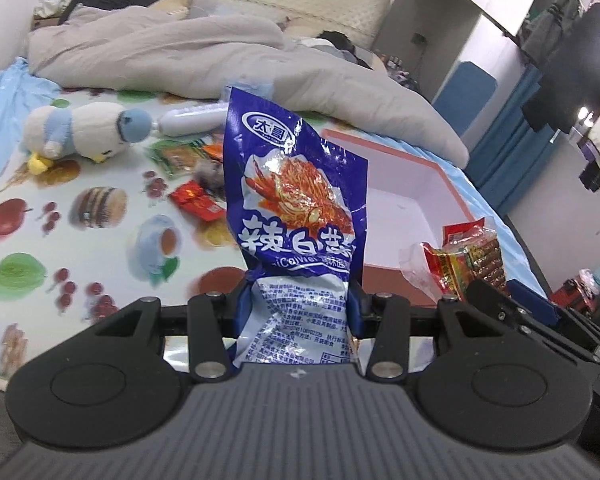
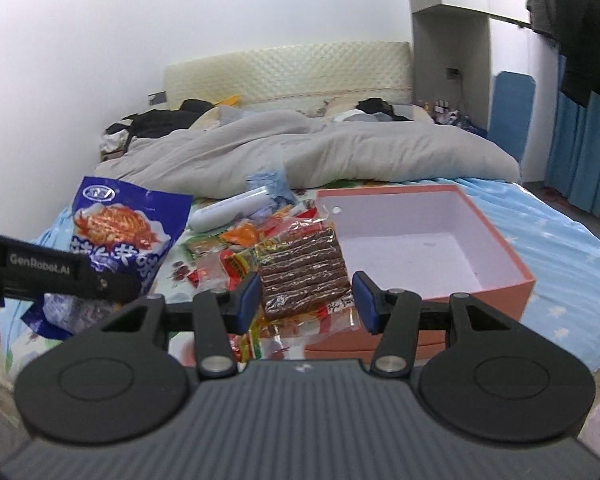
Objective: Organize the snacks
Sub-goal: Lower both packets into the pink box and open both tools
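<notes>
My left gripper (image 1: 296, 300) was clamped on the lower end of a blue snack bag (image 1: 296, 200), which stood upright, long axis vertical. My right gripper (image 2: 306, 298) pinched a clear packet of brown sticks (image 2: 304, 268) by its near edge, its length running away from me. The open pink box (image 2: 500, 276) lay just beyond and to the right of both loads, nearer my right hand. More snacks (image 1: 198, 196) lay loose on the bedsheet (image 1: 100, 240) farther left. The other gripper's arm read "GenRobot.AI"; the bag carried large Chinese characters.
</notes>
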`<state>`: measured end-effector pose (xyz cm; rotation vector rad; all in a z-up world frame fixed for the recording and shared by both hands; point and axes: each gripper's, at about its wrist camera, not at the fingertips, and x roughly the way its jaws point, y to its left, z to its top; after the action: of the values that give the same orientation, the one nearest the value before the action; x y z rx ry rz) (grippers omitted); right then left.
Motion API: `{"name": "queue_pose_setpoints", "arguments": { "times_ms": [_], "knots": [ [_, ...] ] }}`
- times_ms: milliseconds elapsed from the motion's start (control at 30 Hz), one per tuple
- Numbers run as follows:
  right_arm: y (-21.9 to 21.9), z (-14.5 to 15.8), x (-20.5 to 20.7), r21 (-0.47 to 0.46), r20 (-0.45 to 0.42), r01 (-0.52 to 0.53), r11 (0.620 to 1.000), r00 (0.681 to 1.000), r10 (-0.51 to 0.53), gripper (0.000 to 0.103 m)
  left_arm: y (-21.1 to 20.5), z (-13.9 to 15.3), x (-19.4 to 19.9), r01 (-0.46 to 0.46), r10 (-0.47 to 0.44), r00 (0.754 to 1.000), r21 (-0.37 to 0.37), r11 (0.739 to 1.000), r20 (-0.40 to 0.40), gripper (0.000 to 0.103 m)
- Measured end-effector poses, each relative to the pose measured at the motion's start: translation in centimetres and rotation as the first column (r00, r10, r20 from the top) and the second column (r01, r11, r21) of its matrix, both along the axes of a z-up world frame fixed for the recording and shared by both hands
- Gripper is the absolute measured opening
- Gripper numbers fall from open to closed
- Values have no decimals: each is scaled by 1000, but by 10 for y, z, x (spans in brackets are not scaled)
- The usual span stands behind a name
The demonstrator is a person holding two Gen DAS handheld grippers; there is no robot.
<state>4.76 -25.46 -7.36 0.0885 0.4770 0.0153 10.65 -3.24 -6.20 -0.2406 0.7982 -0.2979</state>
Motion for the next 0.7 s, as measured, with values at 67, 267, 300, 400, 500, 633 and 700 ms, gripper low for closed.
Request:
{"name": "queue_pose_setpoints", "arguments": {
  "times_ms": [67,267,300,400,500,633,700],
  "knots": [
    [-7,0,3,6,-6,16,1000,1000,-16,53,-12,0,5,20,-20,1000,1,1000,-9,50],
    [-30,-4,22,25,-31,48,999,998,-48,53,-46,-6,34,72,-71,997,5,997,-36,50],
    [-34,-4,27,29,-36,53,998,998,-52,53,-52,-6,42,79,-78,996,7,997,-39,50],
    [-45,-9,43,35,-52,66,997,997,-64,53,-72,-7,62,104,-103,994,16,994,-44,50],
    [-61,-14,59,46,-71,85,995,994,-82,53,-92,-9,86,130,-128,990,27,991,-51,50],
    [-80,-21,83,51,-93,112,992,990,-106,53,-121,-14,119,155,-153,986,41,987,-60,51],
    [-91,-27,97,53,-107,123,991,987,-117,53,-136,-19,136,168,-165,984,41,985,-68,51]
  ]
}}
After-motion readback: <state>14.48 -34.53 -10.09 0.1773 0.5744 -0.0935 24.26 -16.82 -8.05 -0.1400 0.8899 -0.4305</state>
